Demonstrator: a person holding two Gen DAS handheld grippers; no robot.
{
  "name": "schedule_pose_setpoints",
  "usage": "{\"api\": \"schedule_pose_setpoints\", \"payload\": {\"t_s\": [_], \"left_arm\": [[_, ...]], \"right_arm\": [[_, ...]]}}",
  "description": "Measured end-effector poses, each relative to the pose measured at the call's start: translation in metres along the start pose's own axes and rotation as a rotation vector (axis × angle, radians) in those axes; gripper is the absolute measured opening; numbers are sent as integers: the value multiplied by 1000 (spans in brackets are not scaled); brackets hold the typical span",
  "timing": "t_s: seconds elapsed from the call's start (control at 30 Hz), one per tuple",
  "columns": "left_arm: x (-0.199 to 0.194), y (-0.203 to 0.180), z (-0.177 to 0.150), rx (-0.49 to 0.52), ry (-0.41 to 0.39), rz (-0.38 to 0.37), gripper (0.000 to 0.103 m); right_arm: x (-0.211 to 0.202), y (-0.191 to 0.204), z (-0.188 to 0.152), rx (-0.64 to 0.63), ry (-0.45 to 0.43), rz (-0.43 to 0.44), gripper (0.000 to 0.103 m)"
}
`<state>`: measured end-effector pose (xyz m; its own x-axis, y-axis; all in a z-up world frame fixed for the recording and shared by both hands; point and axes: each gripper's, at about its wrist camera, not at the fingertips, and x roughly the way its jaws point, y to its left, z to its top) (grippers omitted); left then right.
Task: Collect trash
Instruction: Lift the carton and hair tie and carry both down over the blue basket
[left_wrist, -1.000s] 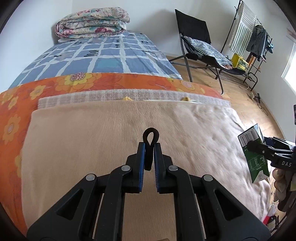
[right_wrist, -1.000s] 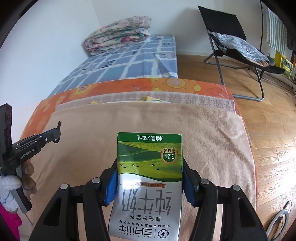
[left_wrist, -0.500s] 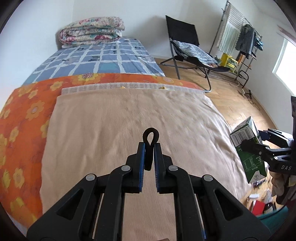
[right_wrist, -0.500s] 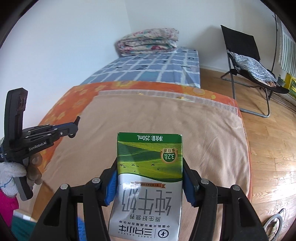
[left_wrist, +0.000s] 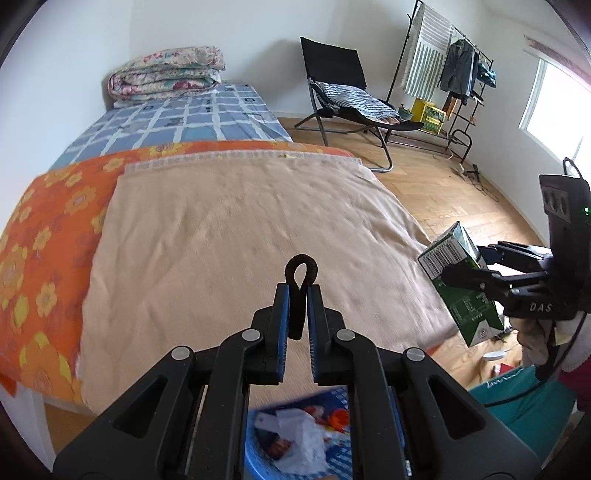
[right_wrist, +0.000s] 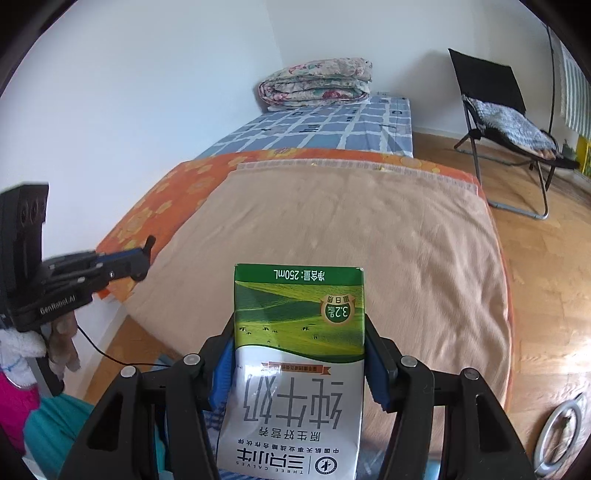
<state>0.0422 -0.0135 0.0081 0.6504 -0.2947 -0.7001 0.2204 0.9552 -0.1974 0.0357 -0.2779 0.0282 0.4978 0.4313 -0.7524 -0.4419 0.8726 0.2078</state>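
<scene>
My left gripper (left_wrist: 298, 291) is shut on a small black elastic loop (left_wrist: 301, 264), which sticks up past the blue pads. It hangs over the near edge of the tan blanket (left_wrist: 240, 240). Below it, a blue basket (left_wrist: 255, 461) holds crumpled white and coloured trash. My right gripper (right_wrist: 299, 326) is shut on a green and white milk carton (right_wrist: 299, 332), held upside down, pads on its two sides. In the left wrist view the carton (left_wrist: 461, 291) hangs to the right, beyond the bed's corner. In the right wrist view the left gripper (right_wrist: 142, 258) shows at the far left.
The bed carries an orange flowered sheet (left_wrist: 48, 236), a blue checked sheet (left_wrist: 177, 122) and a folded quilt (left_wrist: 166, 77). A black folding chair (left_wrist: 343, 92) and a clothes rack (left_wrist: 443, 74) stand on the wooden floor (left_wrist: 436, 192). A gloved hand and teal cloth (left_wrist: 524, 398) are at lower right.
Both grippers have drawn back from the bed and risen a little, each keeping its hold. The bed now looks farther off, and the blue basket has come into view under the left gripper.
</scene>
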Motion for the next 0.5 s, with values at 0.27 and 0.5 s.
{"api": "schedule_pose_setpoints", "payload": {"t_s": [0.27, 0.5], "left_arm": [[-1, -3, -49, -25, 67, -16, 8], [8, -8, -91, -36, 146, -37, 8]], "right_arm": [[-1, 14, -41, -36, 41, 14, 61], [12, 28, -70, -61, 112, 41, 61]]}}
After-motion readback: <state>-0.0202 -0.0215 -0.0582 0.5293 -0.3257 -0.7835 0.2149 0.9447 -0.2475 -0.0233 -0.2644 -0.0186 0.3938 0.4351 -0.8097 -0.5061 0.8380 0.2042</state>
